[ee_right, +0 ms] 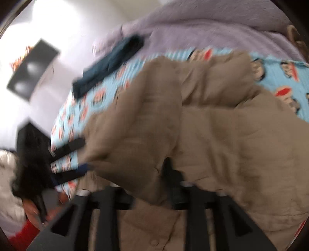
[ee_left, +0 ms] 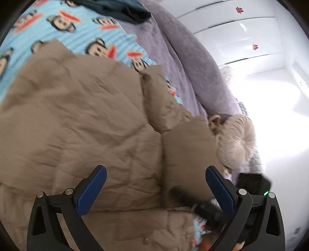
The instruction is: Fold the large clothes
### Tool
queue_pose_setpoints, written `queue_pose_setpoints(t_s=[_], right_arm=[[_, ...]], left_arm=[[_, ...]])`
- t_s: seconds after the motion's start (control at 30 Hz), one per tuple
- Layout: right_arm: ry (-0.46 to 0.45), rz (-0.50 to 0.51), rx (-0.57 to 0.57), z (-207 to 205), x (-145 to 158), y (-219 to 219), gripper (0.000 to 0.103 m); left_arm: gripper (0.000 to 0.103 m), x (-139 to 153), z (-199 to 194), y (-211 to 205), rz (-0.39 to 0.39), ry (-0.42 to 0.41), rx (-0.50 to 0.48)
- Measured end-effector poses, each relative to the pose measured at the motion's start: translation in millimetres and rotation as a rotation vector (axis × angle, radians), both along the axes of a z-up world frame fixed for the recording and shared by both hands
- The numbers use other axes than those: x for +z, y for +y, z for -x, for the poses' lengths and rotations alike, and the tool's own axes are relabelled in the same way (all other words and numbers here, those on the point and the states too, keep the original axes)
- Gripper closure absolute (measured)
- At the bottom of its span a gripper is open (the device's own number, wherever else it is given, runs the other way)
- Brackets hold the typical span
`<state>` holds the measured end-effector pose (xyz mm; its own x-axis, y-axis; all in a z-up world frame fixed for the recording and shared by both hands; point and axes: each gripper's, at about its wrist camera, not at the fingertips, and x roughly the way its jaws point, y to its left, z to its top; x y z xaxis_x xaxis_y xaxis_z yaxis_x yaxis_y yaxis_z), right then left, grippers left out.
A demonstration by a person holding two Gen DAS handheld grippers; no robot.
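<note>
Up close in the left wrist view: left claw (ee_left: 156, 170), blue pads spread wide, released, gripping nothing, hovering just over the cloth. Right beneath it: tan quilted coat (ee_left: 77, 115), crumpled, spread across the bed and filling most of the near side. One sleeve (ee_left: 160, 102) flopped up the right side of the body, cuff pointing to the far end.

Over to the right wrist view, badly blurred: right claw (ee_right: 148, 189), black fingers standing apart at the near edge, with a thick fold of the coat (ee_right: 212, 135) draped over and between them. Pads hidden under that fold, so cannot tell whether pinching or let go. Left claw (ee_right: 73, 160) showing at the left edge of the coat, two fingers parted with sheet between them, and a red sleeve (ee_right: 21, 235) behind it.

Under the coat: pale blue monkey-print sheet (ee_left: 58, 25), bare at the far left. On the far part of that sheet, well apart from the coat: dark teal garment (ee_left: 119, 9), bunched. Beside the sheet on the right: lilac blanket (ee_left: 183, 58), heaped in a long ridge. Touching the coat's right edge: cream plush toy (ee_left: 235, 141). Beyond all that, far right: white wardrobe doors (ee_left: 241, 29) with small red stickers.
</note>
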<state>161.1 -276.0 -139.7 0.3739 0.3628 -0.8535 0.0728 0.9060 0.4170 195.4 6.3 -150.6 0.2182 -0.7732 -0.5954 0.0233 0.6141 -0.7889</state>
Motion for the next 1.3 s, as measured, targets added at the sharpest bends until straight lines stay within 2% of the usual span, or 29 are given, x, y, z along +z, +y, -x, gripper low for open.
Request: queue_pose_setpoints(t_s=[0.07,0.2,0.3,0.33,0.43,0.47,0.5,0.53,0.57,0.6,0.67,0.73,0.87,0.97,1.07,1.17,1.23,1.27,1.3], right_arm=[[0.028,-0.028,0.003,9.0,-4.8,-0.2,0.030],[0.077,-0.038,-0.069,48.0,-4.7,-40.0,0.030],[0.129,-0.062,-0.203,86.2,-12.9,-95.8,0.030],[0.153,-0.091,-0.294,103.6,-17.2,-126.9,0.030],[0.159,-0.183,-0.480,132.8,-24.8,-181.8,0.030],[0.147,-0.221,-0.554,142.7,-25.0,-201.9,0.030],[0.135,-0.240,-0.598,147.9,-25.1,-214.0,0.030],[0.119,-0.249,-0.650,152.1,-25.3,-229.9,0.033],[0.112,-0.250,-0.669,152.1,-26.5,-237.0,0.055],[0.112,-0.247,-0.679,152.3,-27.7,-242.7,0.085],[0.117,-0.213,-0.673,145.8,-28.5,-246.9,0.090],[0.098,-0.174,-0.627,136.0,-25.2,-231.4,0.090],[0.112,-0.084,-0.502,119.8,-30.0,-191.9,0.090],[0.133,-0.094,-0.495,106.7,-42.0,-181.6,0.090],[0.137,-0.099,-0.509,104.1,-44.6,-177.9,0.090],[0.142,-0.096,-0.500,102.2,-42.5,-177.5,0.090],[0.155,-0.066,-0.460,108.3,-32.7,-176.7,0.086],[0.153,-0.050,-0.432,111.1,-25.9,-174.1,0.077],[0.138,-0.035,-0.401,113.7,-17.5,-168.5,0.061]], left_arm=[[0.000,-2.8,-2.7,-7.2,0.001,0.003,-0.023],[0.000,-8.4,-7.1,-24.1,-0.033,0.004,-0.066],[0.000,-11.3,-9.9,-34.3,-0.046,0.008,-0.083],[0.000,-10.8,-11.5,-39.3,-0.055,0.004,-0.091],[0.001,-6.0,-11.9,-55.1,-0.110,-0.027,-0.119],[0.007,-3.0,-11.3,-59.9,-0.137,-0.041,-0.127],[0.029,1.1,-11.1,-66.3,-0.170,-0.062,-0.139],[0.042,3.6,-10.0,-70.1,-0.194,-0.070,-0.150],[0.069,5.1,-8.8,-73.7,-0.226,-0.071,-0.165],[0.084,5.0,-7.1,-72.8,-0.245,-0.072,-0.175],[0.084,5.6,-0.8,-66.4,-0.303,-0.085,-0.180],[0.084,4.8,8.3,-56.7,-0.363,-0.118,-0.184],[0.084,-16.9,19.3,-32.7,-0.414,-0.094,-0.180],[0.084,-26.8,16.2,-21.4,-0.421,-0.059,-0.143],[0.084,-16.6,11.2,-16.3,-0.456,-0.060,-0.119],[0.084,8.3,11.8,-9.5,-0.574,-0.131,-0.111],[0.084,22.3,12.7,-1.9,-0.610,-0.169,-0.112],[0.084,27.7,12.4,3.2,-0.610,-0.178,-0.114],[0.084,34.1,12.5,5.2,-0.606,-0.189,-0.118]])
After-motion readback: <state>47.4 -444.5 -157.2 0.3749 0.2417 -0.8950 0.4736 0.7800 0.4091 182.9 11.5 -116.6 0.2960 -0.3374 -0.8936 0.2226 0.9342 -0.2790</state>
